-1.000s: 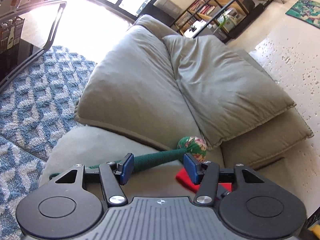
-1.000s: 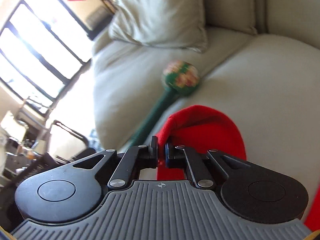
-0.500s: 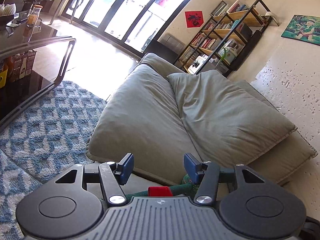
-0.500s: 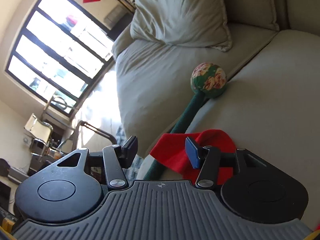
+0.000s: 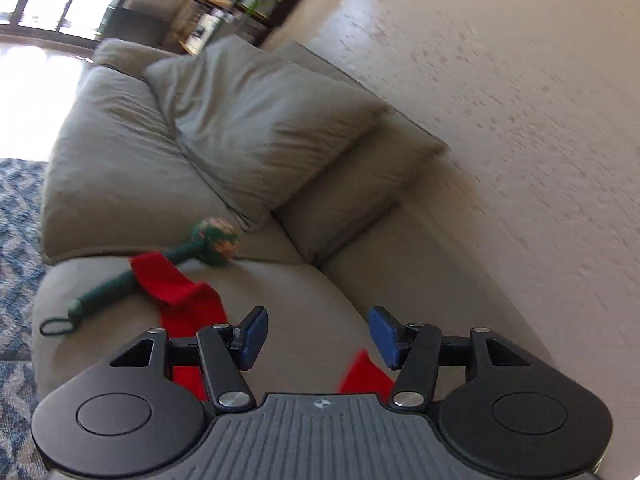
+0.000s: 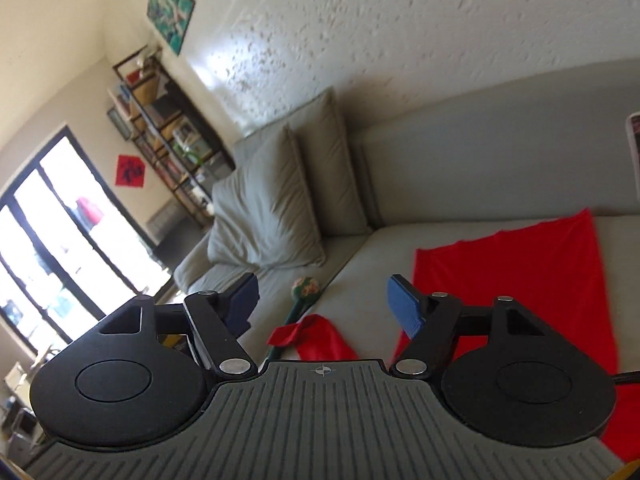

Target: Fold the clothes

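Observation:
A red garment (image 6: 516,276) lies spread on the grey sofa seat (image 6: 372,276), its body flat at the right and one sleeve (image 6: 316,336) reaching left over a green massage stick. In the left wrist view the same sleeve (image 5: 176,292) lies crumpled across the stick's handle, and a red corner (image 5: 362,374) shows under the tool. My left gripper (image 5: 316,338) hangs open above the seat, empty. My right gripper (image 6: 322,306) is open too, raised above the sleeve with nothing between its blue pads.
A green massage stick with a floral ball head (image 5: 214,236) lies on the seat. Grey back cushions (image 5: 248,120) lean against the textured wall (image 5: 500,100). A blue patterned rug (image 5: 16,208) is at the left. A bookshelf (image 6: 168,120) and large windows (image 6: 52,240) stand beyond the sofa.
My right gripper let go of the red sleeve, opened and rose away from the sofa. My left gripper stayed open and swung right, towards the wall, with the sleeve now lying over the stick.

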A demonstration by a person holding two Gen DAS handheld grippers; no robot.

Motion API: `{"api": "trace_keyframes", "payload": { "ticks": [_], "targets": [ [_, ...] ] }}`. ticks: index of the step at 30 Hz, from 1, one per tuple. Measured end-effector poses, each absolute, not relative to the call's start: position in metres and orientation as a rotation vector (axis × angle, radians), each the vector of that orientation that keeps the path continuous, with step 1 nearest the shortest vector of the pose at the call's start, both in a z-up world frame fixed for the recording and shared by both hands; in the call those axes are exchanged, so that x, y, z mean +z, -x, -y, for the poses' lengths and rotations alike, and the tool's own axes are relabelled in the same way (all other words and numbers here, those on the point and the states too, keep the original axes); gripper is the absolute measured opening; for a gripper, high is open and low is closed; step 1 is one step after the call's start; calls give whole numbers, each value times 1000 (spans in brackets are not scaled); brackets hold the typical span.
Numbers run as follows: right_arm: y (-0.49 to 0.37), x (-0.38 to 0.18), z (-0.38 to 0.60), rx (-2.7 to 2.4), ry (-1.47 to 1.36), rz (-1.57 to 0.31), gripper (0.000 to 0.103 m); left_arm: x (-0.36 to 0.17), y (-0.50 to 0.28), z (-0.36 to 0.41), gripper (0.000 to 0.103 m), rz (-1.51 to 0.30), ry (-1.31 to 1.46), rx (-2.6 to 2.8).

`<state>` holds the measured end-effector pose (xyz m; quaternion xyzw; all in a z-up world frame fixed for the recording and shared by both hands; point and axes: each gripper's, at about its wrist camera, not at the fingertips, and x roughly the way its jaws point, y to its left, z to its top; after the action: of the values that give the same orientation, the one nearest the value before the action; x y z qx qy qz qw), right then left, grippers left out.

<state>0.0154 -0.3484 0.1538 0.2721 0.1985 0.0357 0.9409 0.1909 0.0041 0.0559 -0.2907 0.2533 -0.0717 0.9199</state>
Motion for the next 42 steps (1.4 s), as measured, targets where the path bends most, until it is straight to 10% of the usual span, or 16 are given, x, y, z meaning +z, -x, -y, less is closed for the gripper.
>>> {"api": "trace_keyframes", "payload": {
  "ticks": [9, 12, 15, 21, 26, 42],
  "targets": [
    [114, 131, 375, -114, -571, -384, 80, -5, -87, 30, 47, -893, 321, -255],
    [107, 66, 381, -191, -669, -515, 56, -34, -70, 31, 8, -966, 234, -265],
    [105, 5, 377, -263, -640, -658, 15, -55, -57, 38, 8, -988, 185, -262],
    [90, -75, 378, -321, -629, -862, 19, -80, -67, 28, 38, -980, 364, -124],
    [105, -83, 395, -315, -824, -776, 41, -80, -93, -11, 36, -988, 673, -43],
    [108, -77, 382, -254, -877, -767, 41, -113, -104, -28, 25, -1017, 829, -19]
  ]
}}
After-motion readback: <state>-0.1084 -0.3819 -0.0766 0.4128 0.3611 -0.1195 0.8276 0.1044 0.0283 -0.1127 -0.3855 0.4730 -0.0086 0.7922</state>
